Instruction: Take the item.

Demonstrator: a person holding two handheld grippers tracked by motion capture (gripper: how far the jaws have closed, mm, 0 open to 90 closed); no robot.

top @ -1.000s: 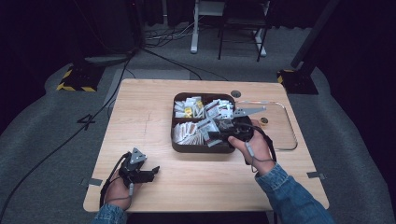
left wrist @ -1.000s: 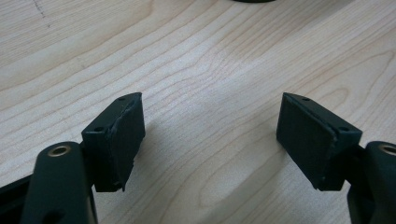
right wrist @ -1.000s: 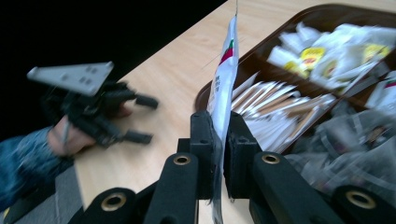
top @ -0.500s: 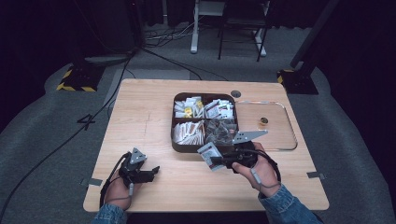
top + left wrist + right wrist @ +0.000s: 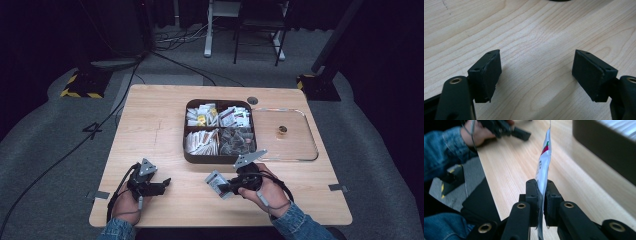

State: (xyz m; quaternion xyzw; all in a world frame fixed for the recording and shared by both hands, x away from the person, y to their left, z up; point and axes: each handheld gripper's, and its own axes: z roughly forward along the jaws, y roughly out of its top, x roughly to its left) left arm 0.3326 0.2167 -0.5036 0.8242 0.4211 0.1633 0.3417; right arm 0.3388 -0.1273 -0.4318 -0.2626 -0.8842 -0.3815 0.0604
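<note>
High view: two denim-sleeved forearms come in over the near edge of the wooden table (image 5: pixel 150 130). The left hand (image 5: pixel 127 202) lies low on the wood, its left gripper (image 5: pixel 165 182) pointing toward the right gripper. In the left gripper view its jaws stand wide apart, bare wood between them.

The right hand (image 5: pixel 262 192) grips from behind, wrist angled, with the right gripper (image 5: pixel 226 185) aimed toward the left one. Its jaws are clamped on one packet (image 5: pixel 218 182) — silver with a dark label, seen edge-on in the right gripper view (image 5: pixel 543 165), rising from the pads.

Just beyond the right gripper sits one brown tray (image 5: pixel 220 158) of four compartments, each packed with packets, too many to count. Beside it lies one clear lid (image 5: pixel 295 150) — flat, with a small brown knob (image 5: pixel 282 131).
</note>
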